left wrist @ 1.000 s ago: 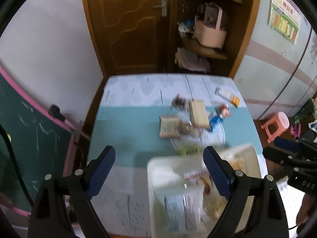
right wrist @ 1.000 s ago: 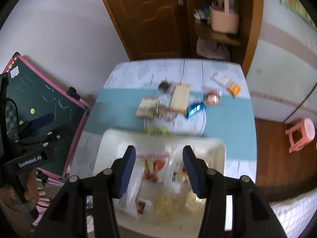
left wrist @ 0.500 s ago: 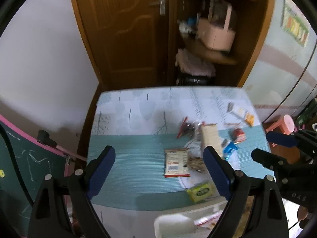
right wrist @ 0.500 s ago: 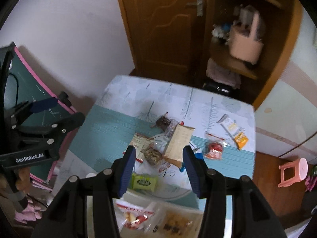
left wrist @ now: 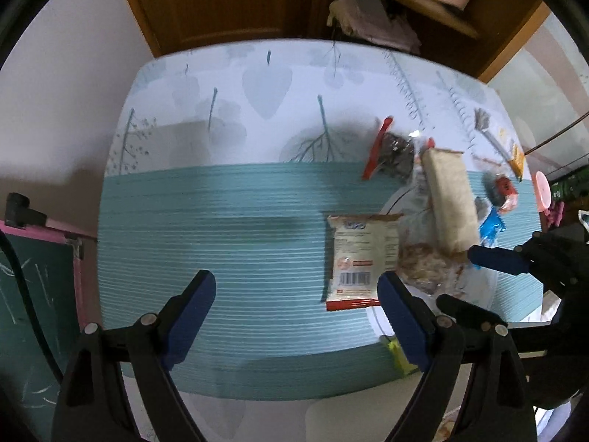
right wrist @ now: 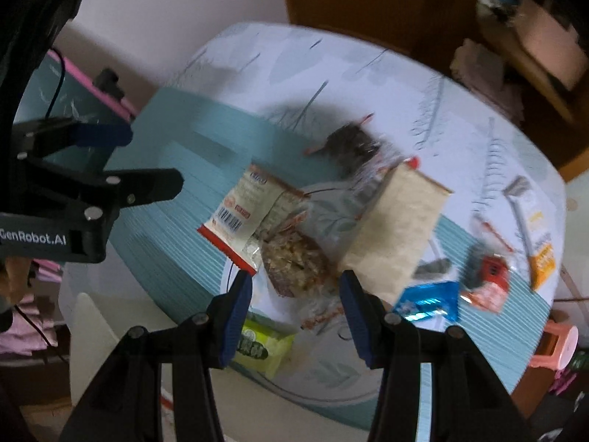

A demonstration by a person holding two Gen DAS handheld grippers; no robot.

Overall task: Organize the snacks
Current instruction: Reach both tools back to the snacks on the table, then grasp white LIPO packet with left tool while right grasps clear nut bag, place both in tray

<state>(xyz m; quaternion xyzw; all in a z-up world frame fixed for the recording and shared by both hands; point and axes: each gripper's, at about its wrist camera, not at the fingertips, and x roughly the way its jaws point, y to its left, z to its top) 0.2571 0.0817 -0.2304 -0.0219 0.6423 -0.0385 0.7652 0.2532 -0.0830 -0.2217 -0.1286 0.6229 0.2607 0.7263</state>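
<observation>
right black two-finger tongs (right wrist: 296, 294) spread apart, empty, hovering with clear round packet of brown nut snack (right wrist: 294, 259) at 12 o'clock between the tips, long axis toward 1 o'clock. left black tongs (left wrist: 296, 307) also apart, empty, farther off, white barcoded packet (left wrist: 362, 258) at 1 o'clock. white plastic bin (left wrist: 349, 418) at 6 o'clock, contents hardly visible.

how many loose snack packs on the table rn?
8, maybe more hidden: white barcode pack, clear nut bag, long beige pack, dark bag, green pack nearest, blue wrapper, red pack, orange-white pack far right.
</observation>
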